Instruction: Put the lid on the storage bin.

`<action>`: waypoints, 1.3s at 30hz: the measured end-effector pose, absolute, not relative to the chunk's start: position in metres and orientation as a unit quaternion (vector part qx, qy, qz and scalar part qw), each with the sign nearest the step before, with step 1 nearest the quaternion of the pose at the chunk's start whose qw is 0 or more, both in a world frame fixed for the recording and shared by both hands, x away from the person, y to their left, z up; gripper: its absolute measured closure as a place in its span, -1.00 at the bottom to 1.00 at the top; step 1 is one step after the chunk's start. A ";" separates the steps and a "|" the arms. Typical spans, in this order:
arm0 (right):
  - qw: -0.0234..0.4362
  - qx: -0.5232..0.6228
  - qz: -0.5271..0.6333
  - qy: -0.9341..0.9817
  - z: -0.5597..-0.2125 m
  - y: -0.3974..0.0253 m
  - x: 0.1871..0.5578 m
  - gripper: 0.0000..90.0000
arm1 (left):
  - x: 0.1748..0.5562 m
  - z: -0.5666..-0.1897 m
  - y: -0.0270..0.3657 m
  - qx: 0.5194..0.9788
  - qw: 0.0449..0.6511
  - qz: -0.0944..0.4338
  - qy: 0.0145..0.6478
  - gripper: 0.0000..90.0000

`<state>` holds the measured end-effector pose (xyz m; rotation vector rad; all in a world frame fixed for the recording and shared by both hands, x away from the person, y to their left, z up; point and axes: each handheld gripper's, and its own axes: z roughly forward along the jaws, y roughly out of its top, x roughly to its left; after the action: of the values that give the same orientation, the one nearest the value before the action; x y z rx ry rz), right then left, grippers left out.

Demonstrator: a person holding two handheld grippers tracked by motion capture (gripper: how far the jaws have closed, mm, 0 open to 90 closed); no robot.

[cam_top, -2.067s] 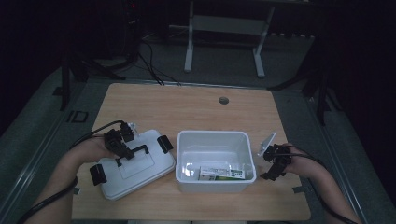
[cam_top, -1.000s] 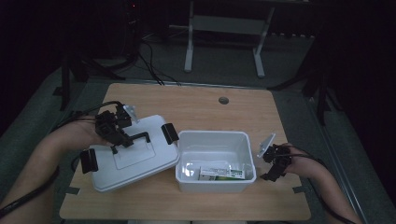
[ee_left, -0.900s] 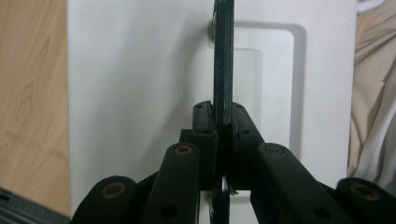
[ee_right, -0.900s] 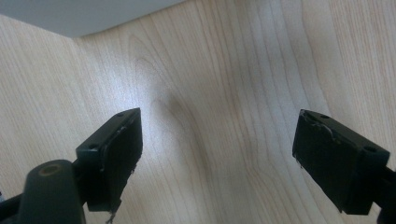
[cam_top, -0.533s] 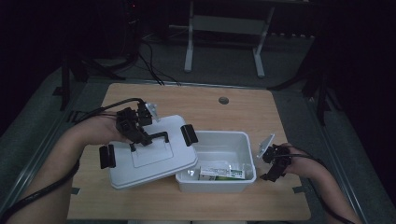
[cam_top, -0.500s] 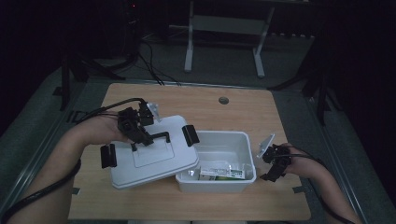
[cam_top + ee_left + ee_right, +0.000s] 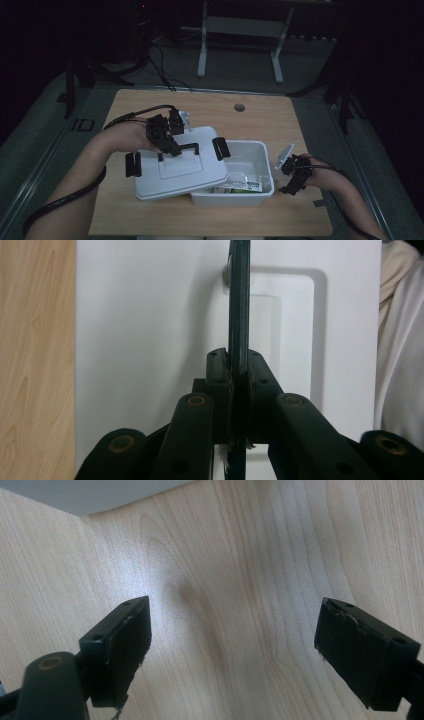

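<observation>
In the high view, the left forearm enters from the lower left of the frame and angles up toward the centre, ending at the left claw [image 7: 167, 142]. This claw is clamped tight on the black handle [image 7: 179, 149] of one white lid [image 7: 177, 167]; the left gripper view shows both jaws pressed flat against the handle [image 7: 238, 315], with the lid's recessed panel behind it. The lid hangs tilted, its right edge overlapping the left part of one white bin [image 7: 240, 175] at frame centre, its left part over the bare wooden surface [image 7: 300, 125]. Two black latches sit on the lid, one at its left end [image 7: 132, 164] and one at its right end [image 7: 220, 148].

The right forearm enters from the lower right and ends at the right claw [image 7: 292, 172], which sits low just beside the bin's right wall. Its jaws stand wide apart and hold nothing; the right gripper view shows the two pads spread over wood grain [image 7: 235, 605], with a strip of the bin's white wall [image 7: 100, 492] along the top left of that frame.

Inside the bin, a flat packet [image 7: 240, 186] with green print lies near the front wall; more items may lie beneath the lid, but that cannot be told.

The upper half of the surface is open, marked by one round cable hole [image 7: 239, 107] near the far edge. A narrow band of wood runs in front of the bin toward the near edge.
</observation>
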<state>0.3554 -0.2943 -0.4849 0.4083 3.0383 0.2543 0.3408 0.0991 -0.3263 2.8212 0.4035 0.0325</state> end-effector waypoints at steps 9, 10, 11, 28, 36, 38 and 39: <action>0.034 0.132 0.086 0.987 -0.483 -0.297 0.354 -0.67 | 0.346 -0.324 0.071 0.982 0.150 0.008 0.116 0.86; 0.033 0.133 0.085 0.987 -0.484 -0.297 0.354 -0.67 | 0.347 -0.324 0.069 0.982 0.149 0.006 0.114 0.86; 0.035 0.132 0.084 0.987 -0.484 -0.298 0.354 -0.67 | 0.347 -0.325 0.066 0.982 0.152 0.008 0.113 0.86; 0.029 0.139 0.086 0.986 -0.485 -0.305 0.351 -0.67 | 0.351 -0.319 0.014 0.984 0.164 -0.001 0.065 0.86; 0.029 0.143 0.084 0.986 -0.485 -0.312 0.348 -0.68 | 0.354 -0.323 -0.012 0.985 0.167 -0.011 0.041 0.86; 0.029 0.142 0.083 0.986 -0.485 -0.313 0.348 -0.68 | 0.356 -0.325 -0.017 0.985 0.167 -0.011 0.041 0.86; 0.029 0.144 0.084 0.986 -0.485 -0.314 0.348 -0.68 | 0.357 -0.326 -0.019 0.985 0.166 -0.012 0.043 0.86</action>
<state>0.3476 -0.3141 -0.4850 0.4448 3.0401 0.2583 0.3567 -0.0193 -0.3260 2.8043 0.1220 -0.0349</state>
